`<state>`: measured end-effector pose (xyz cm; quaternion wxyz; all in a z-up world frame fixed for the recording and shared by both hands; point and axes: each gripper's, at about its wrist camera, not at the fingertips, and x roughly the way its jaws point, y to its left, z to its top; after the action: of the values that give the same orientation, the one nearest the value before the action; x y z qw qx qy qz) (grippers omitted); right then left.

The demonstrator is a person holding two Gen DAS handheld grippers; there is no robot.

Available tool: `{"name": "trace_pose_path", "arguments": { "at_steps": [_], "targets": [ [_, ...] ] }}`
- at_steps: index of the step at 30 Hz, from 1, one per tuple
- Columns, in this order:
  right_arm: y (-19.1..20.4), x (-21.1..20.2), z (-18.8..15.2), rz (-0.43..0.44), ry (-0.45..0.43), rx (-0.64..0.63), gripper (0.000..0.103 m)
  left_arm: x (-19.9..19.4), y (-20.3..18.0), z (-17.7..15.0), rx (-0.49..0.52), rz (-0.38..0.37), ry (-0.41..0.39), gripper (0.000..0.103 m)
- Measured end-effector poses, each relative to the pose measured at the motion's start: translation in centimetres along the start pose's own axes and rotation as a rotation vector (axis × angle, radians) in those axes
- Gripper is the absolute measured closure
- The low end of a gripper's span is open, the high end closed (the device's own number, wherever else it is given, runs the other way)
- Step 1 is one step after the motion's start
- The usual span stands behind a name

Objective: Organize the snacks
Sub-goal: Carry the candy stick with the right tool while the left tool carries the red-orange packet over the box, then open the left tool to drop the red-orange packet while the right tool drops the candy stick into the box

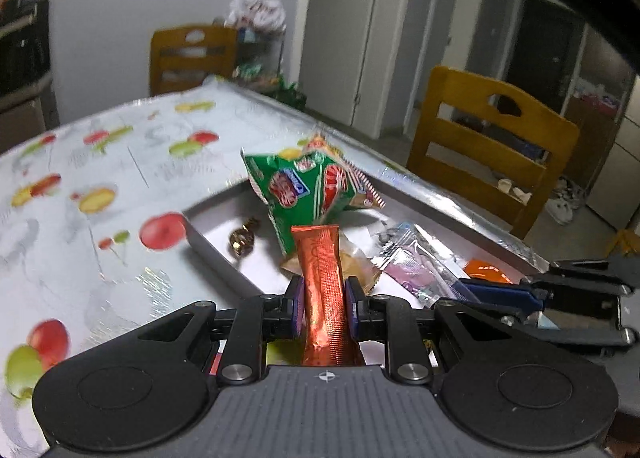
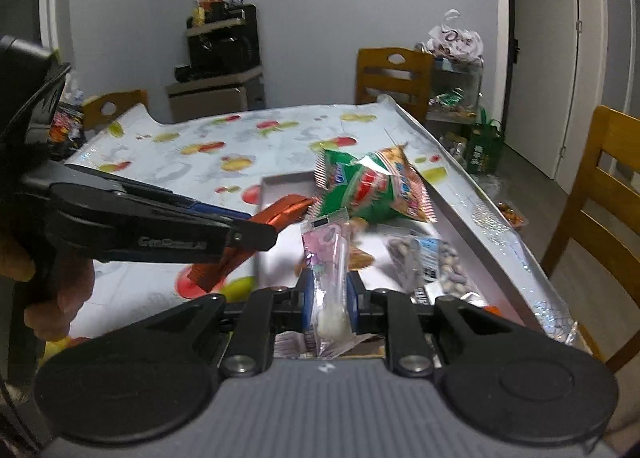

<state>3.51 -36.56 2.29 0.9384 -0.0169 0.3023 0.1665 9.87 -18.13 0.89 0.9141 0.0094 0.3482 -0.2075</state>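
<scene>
1. Two grippers work over a shallow grey tray [image 1: 208, 246] on a fruit-print tablecloth [image 1: 100, 162].
2. The left gripper [image 1: 323, 298] clamps an orange foil stick pack [image 1: 324, 290] above the tray's near edge.
3. The right gripper [image 2: 330, 298] pinches a clear pink lollipop packet [image 2: 326, 258] over the tray.
4. A green snack bag [image 2: 368, 190] lies at the tray's far end.

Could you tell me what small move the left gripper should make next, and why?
Probably carry the orange stick pack forward over the grey tray before releasing: the left gripper is shut on it, and its tail hangs over the tablecloth.
</scene>
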Motion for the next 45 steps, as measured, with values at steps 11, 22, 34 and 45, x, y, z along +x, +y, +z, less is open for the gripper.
{"name": "trace_pose_path", "arguments": {
  "at_steps": [11,22,34,45],
  "targets": [
    [-1.0,4.7,0.4,-0.041,0.065,-0.021,0.087,3.0,0.1,0.5,-0.118,0.016,0.006,0.079],
    [-3.1,7.3,1.6,-0.076,0.062,0.078,0.086,4.2,-0.3,1.3,-0.094,0.047,-0.036,0.079],
    [-2.7,7.1,1.4,-0.091,0.069,0.085,0.086,3.2,0.4,0.4,-0.103,0.039,-0.04,0.054],
    [-2.3,6.3,1.4,-0.054,0.076,0.108,0.069,2.1,0.4,0.3,-0.088,0.026,-0.075,0.038]
  ]
}}
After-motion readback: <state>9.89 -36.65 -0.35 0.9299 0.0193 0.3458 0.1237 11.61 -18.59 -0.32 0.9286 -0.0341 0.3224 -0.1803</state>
